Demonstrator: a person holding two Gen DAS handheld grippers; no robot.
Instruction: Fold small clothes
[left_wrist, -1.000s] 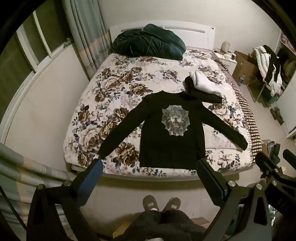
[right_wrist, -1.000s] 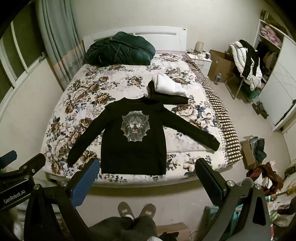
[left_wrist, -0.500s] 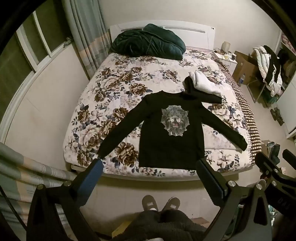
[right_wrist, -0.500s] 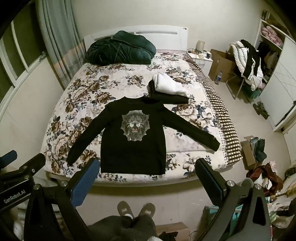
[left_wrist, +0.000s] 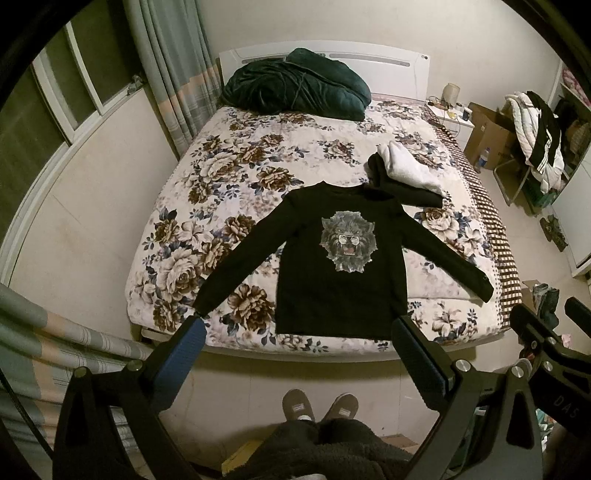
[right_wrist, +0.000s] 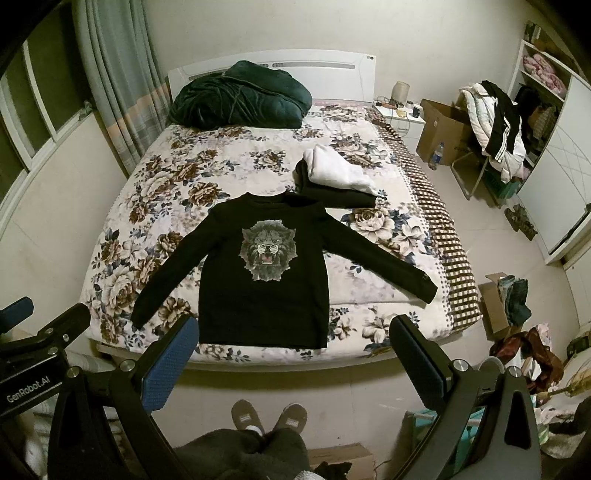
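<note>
A black long-sleeve shirt (left_wrist: 340, 295) with a grey lion print lies flat on the floral bed, face up, both sleeves spread out; it also shows in the right wrist view (right_wrist: 264, 295). My left gripper (left_wrist: 295, 332) is open and empty, held back from the bed's foot, well above the floor. My right gripper (right_wrist: 291, 332) is open and empty, likewise short of the bed. Neither touches the shirt.
A folded pile of white and black clothes (right_wrist: 332, 181) lies just beyond the shirt's collar. A dark green duvet (right_wrist: 240, 96) is heaped at the headboard. The person's slippers (right_wrist: 269, 413) stand on the floor. Boxes and a clothes-laden chair (right_wrist: 495, 122) stand to the right.
Both views drifted very slightly; the shirt and the grippers stand as before.
</note>
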